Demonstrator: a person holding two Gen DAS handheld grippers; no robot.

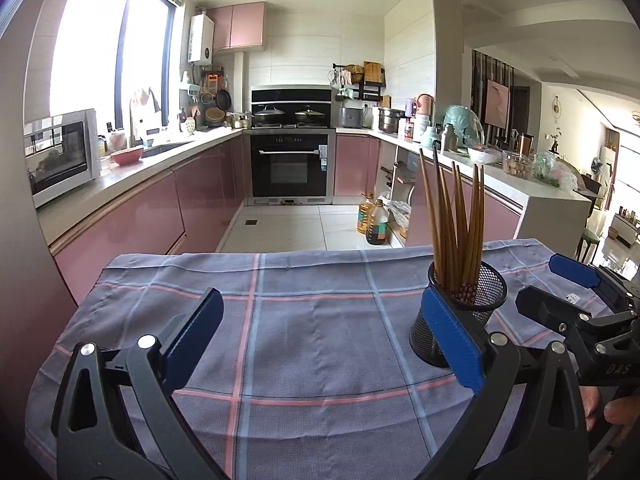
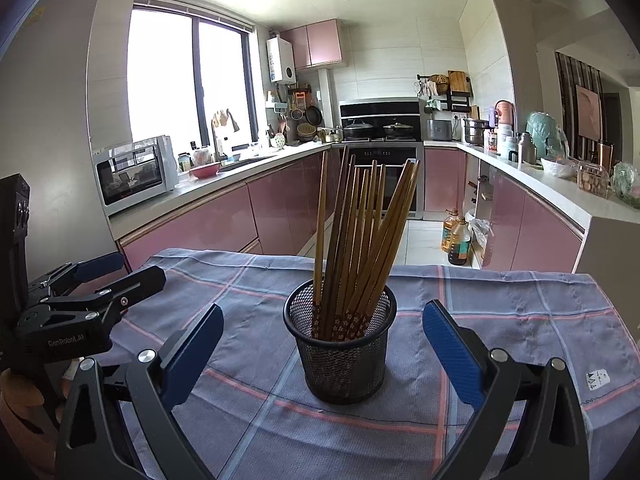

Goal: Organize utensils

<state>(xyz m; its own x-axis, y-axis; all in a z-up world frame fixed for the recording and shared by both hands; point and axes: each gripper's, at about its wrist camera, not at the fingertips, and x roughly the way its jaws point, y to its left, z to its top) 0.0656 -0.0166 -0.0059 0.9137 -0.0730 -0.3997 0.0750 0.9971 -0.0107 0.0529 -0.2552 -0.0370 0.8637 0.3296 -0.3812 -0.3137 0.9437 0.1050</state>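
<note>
Chopsticks (image 2: 352, 240) stood bundled in mesh holder (image 2: 342, 344) on clothed desk (image 2: 520, 312). Both grippers, left (image 1: 324, 332) and right (image 2: 324, 344), spread wide, empty. Seemingly finished; next probably just backing away.

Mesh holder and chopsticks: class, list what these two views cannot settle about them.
- Chopsticks: exact count; they overlap in both views.
- Mesh holder: its bottom inside, hidden by the chopsticks and mesh wall.
- Left wrist view: the holder's lower left side, covered by a left gripper finger.
- Plaid cloth: the table beneath, fully covered.
</note>
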